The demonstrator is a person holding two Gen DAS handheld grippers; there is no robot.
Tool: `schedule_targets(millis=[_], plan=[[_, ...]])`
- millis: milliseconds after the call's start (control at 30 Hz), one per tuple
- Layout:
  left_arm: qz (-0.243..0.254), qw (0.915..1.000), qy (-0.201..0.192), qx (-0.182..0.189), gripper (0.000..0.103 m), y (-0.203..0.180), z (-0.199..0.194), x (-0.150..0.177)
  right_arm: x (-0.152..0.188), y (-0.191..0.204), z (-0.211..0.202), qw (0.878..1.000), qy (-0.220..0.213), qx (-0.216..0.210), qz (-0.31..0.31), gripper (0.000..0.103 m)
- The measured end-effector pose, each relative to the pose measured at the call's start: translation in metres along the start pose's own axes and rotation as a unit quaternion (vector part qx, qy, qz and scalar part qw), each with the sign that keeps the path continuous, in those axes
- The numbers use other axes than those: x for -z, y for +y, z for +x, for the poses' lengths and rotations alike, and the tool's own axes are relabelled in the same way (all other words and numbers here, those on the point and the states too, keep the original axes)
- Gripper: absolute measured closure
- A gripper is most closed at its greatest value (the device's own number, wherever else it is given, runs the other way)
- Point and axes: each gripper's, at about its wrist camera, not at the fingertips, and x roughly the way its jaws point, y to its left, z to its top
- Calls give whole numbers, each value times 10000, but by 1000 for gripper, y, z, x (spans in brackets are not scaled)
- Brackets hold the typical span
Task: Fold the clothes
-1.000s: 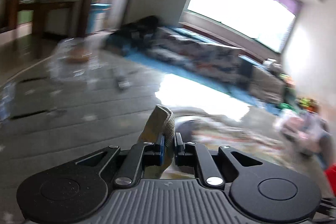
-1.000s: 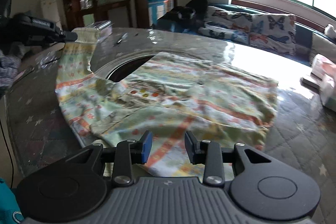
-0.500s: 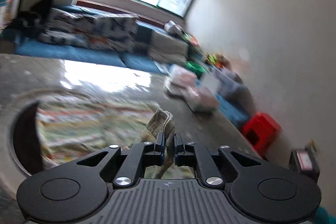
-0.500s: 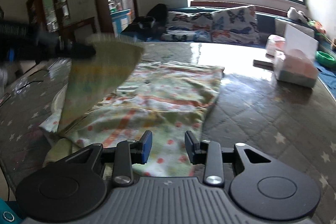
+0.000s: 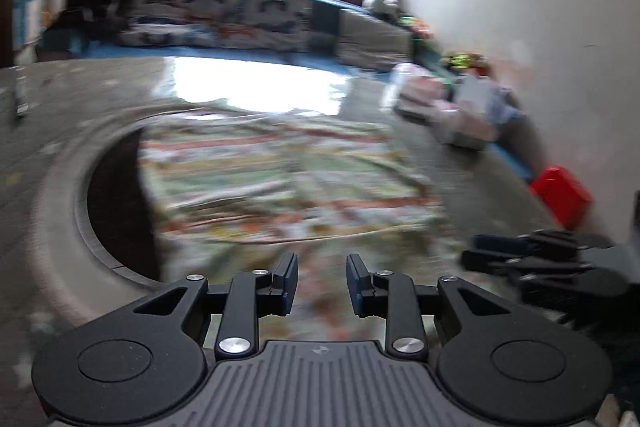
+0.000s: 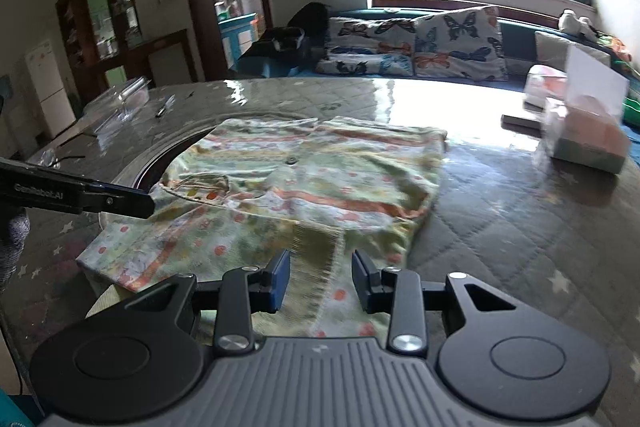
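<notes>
Left wrist view: the left gripper (image 5: 318, 281) hangs above the garment (image 5: 288, 179), its fingers spread wide with nothing between them. The garment, pale green with orange stripes and dots, lies blurred on the grey quilted worktop (image 5: 80, 115), partly over a dark round opening (image 5: 116, 211). Half a second earlier these fingers pinched a ribbed cuff; that cuff is now released. The right gripper (image 5: 532, 259) shows at the right edge.

Right wrist view: the right gripper (image 6: 320, 277) holds its fingers wide and empty over the garment's near edge, as before. The garment (image 6: 304, 187) lies folded flat, its sleeve laid across the body rather than lifted in the air.
</notes>
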Motion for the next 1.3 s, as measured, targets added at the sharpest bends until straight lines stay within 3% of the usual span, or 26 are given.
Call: schedule_targets(millis=[233, 300, 500, 633, 800, 1133, 1233, 1300], plan=[[-286, 9983, 131, -481, 76, 45, 12, 7, -7, 15, 29, 9994, 237, -163, -187, 69], [-318, 9975, 166, -603, 84, 54, 17, 8, -9, 19, 37, 9990, 305, -210, -240, 69], [-500, 9964, 56, -675, 88, 64, 14, 2, -13, 27, 46, 9983, 368, -305, -329, 69], [-421, 9979, -101, -474, 87, 55, 15, -7, -13, 23, 51, 9983, 439, -274, -275, 69], [-216, 9982, 137, -541, 87, 54, 33, -6, -15, 26, 41, 9975, 459, -295, -449, 69], [410, 9989, 203, -64, 76, 11, -4, 22, 10, 38, 12, 9898, 787, -218, -1163, 69], [776, 9961, 384, -190, 74, -6, -5, 32, 14, 41, 9, 9882, 788, -140, -1305, 69], [765, 9962, 394, -124, 73, -10, -13, 33, 12, 41, 1, 9880, 727, -144, -1354, 69]])
